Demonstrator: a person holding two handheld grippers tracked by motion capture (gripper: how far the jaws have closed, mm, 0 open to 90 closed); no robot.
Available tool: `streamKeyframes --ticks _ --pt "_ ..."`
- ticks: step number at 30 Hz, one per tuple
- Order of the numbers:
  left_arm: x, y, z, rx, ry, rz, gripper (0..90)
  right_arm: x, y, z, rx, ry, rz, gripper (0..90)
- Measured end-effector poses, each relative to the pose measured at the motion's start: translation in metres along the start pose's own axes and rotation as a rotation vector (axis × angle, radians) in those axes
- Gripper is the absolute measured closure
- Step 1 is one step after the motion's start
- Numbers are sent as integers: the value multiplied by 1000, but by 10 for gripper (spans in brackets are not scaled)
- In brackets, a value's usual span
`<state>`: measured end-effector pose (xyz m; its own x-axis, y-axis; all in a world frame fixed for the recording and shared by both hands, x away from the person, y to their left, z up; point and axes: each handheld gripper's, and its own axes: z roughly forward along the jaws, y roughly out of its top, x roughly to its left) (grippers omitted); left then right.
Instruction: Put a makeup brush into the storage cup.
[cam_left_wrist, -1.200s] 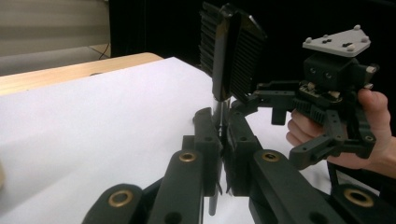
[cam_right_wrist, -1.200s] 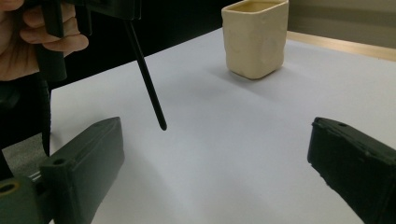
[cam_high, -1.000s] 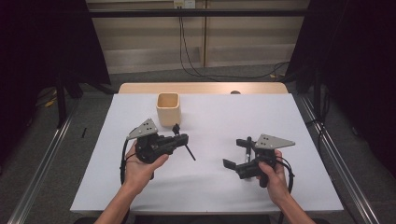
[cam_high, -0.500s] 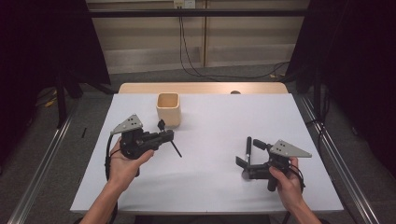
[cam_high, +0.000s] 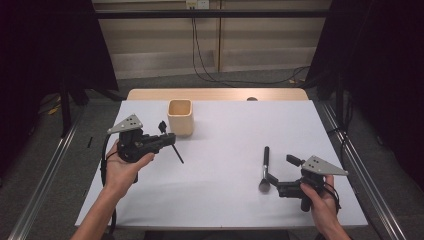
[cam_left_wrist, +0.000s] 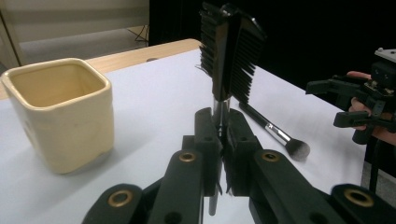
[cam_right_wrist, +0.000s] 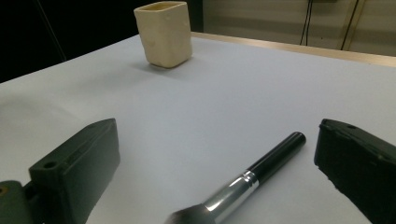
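Black comb (cam_left_wrist: 229, 49) pinched tight in left tongs (cam_left_wrist: 219, 135); its thin handle partly hidden.
Right tongs (cam_high: 272, 180) gape wide around makeup brush (cam_high: 265, 167), having slid nearer the desk (cam_high: 225, 200) edge.

High view: fixed overhead, looks forward and down on the whole table (cam_high: 225, 200). Left gripper view: low, close behind its tool (cam_left_wrist: 219, 126), facing the cup (cam_left_wrist: 60, 112) and far right tool (cam_left_wrist: 355, 109). Right gripper view: near the table, between its jaws. All share cup and brush (cam_right_wrist: 252, 182).
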<state>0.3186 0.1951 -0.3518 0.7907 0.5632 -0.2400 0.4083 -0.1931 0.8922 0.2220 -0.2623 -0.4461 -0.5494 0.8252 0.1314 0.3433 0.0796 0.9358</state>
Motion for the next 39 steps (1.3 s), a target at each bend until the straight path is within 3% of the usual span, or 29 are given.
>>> streamKeyframes --ticks 5,10,13,19,32,39 --pt "8 6 -4 22 6 -4 856 -5 -2 -5 -24 -27 -22 1" --pt "12 11 -8 28 12 -3 856 -12 -6 -9 -26 -47 20 2" --pt "14 15 -10 32 12 -4 856 -12 -8 -9 -27 -59 12 2" --pt "19 28 -9 43 29 -5 856 -9 -8 -9 -25 -47 -1 0" --pt "50 44 -2 18 148 -35 856 -12 -9 -10 -41 -46 25 1" --pt "60 52 1 -16 173 -35 856 -11 -9 -9 -41 -49 19 0"
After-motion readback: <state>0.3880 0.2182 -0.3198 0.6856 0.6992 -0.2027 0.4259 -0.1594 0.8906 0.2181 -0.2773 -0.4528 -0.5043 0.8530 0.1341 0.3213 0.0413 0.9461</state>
